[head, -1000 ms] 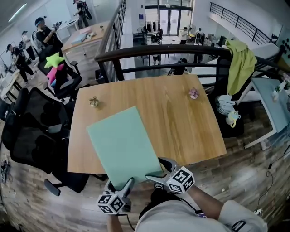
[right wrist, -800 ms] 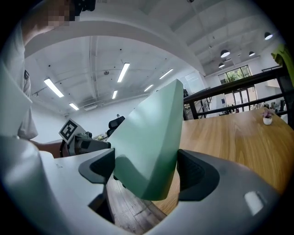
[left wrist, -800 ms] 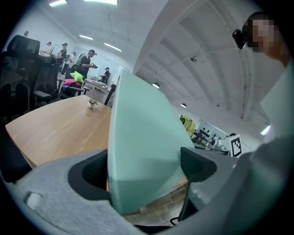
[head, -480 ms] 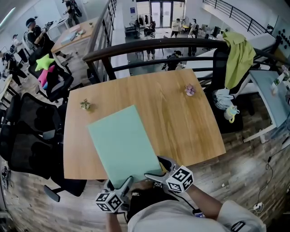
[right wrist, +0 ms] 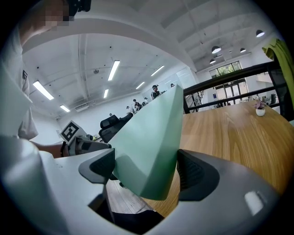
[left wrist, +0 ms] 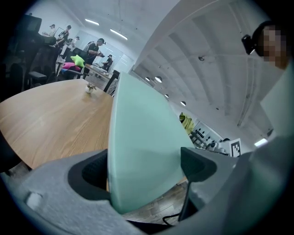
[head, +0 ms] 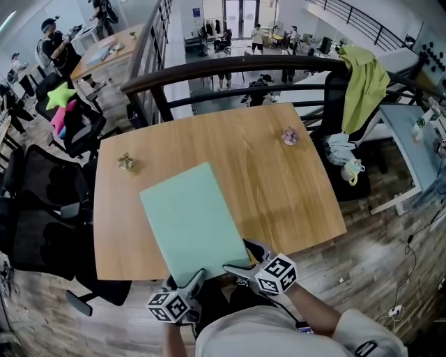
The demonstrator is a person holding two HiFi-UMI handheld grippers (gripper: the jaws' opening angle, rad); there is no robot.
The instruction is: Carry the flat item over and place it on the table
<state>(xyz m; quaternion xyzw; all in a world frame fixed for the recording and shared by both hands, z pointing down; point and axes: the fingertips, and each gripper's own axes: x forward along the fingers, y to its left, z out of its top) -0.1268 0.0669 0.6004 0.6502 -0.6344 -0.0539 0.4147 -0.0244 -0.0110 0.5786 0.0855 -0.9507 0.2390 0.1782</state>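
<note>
Where both grippers' (head: 195,279) (head: 244,259) jaws clamp, the sheet's (head: 191,216) near edge sits.

We can read no words, numbers or brands; the cubes (head: 279,273) on the left gripper (head: 185,280) and right gripper (head: 238,256) show only square markers.

A pale wooden surface (head: 279,188) stands against a dark curved railing (head: 230,67), with an open office beyond. Black office chairs (head: 42,202) crowd its left side, and a yellow-green cloth (head: 366,80) hangs at the right. The floor (head: 390,258) is wood plank. Glass doors (head: 240,10) stand far off, and strip lights (right wrist: 113,69) line the white ceiling (right wrist: 138,41)
</note>
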